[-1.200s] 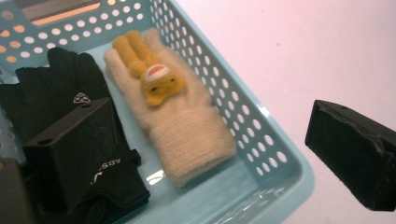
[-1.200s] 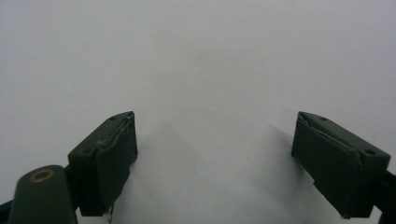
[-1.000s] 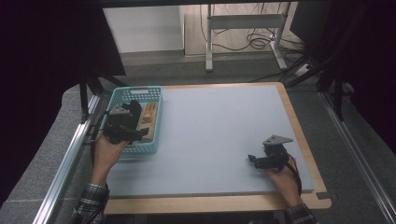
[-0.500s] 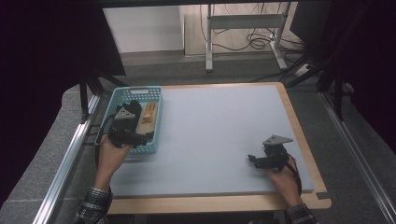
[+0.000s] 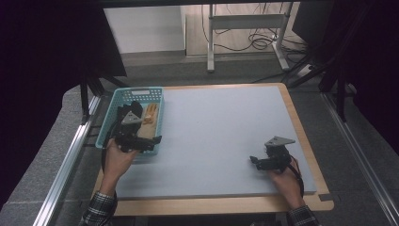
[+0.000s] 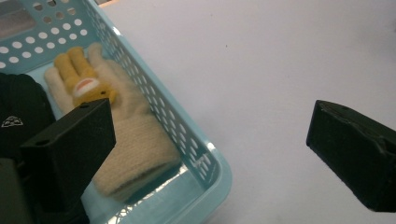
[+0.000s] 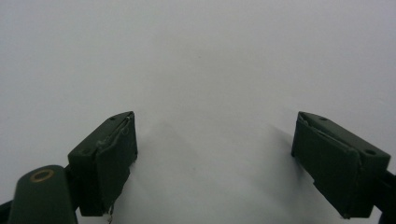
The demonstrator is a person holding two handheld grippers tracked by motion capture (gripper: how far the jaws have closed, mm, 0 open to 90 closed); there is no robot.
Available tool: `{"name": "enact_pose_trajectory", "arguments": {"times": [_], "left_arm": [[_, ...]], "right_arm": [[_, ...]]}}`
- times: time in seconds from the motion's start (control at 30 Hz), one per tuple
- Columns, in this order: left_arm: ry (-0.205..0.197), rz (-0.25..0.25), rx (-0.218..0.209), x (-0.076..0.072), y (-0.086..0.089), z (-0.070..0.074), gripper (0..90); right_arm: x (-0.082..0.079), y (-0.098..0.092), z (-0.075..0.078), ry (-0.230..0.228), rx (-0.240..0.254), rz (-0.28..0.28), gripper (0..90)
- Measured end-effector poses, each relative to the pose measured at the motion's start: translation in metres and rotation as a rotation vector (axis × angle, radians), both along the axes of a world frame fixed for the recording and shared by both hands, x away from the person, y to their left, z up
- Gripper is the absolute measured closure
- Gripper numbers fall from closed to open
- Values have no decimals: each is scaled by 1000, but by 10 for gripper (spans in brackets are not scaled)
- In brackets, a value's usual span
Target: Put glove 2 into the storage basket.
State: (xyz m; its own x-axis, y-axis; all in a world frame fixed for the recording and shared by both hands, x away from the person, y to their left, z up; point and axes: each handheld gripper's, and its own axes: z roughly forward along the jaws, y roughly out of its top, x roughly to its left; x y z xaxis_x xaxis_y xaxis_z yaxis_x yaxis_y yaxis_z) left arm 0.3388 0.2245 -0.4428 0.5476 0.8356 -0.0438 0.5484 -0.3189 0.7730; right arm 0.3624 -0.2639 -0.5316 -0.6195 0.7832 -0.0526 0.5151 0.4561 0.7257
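Right gripper [image 5: 258, 161] low right in the high view, jaws spread wide, nothing between them, bare grey mat [image 5: 221, 136] all around. Left gripper [image 6: 210, 140] at left, jaws wide apart and empty, straddling the near corner rim of the blue basket [image 6: 205, 154]. Cream glove [image 6: 126, 144] lies inside against that wall, black cloth [image 6: 21, 109] beside it. Mat beyond is open to the far edge.

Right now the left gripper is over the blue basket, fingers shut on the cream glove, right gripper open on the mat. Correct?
Not quite. The left gripper has its fingers open, not shut on the cream glove; the left gripper view shows it lying loose in the blue basket. The right gripper is open over the mat.
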Motion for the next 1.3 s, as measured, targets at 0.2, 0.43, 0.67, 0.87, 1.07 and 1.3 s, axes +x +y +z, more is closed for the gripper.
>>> {"name": "enact_pose_trajectory", "arguments": {"times": [0.2, 0.43, 0.67, 0.87, 1.07, 1.3], "left_arm": [[-4, -13, -15, -1, -9, -3, 17], [0, -36, -18, 0, -19, -8, 17], [-4, -53, -19, 0, -30, -10, 17], [-4, -68, -26, -1, -38, -14, 17], [-10, -85, -31, -3, -47, -16, 17], [-13, -109, -43, -3, -57, -18, 17]], "right_arm": [[0, 0, 0, 0, 0, 0, 140], [0, 0, 0, 0, 0, 0, 140], [0, 0, 0, 0, 0, 0, 140], [0, 0, 0, 0, 0, 0, 140], [0, 0, 0, 0, 0, 0, 140], [0, 0, 0, 0, 0, 0, 140]]}}
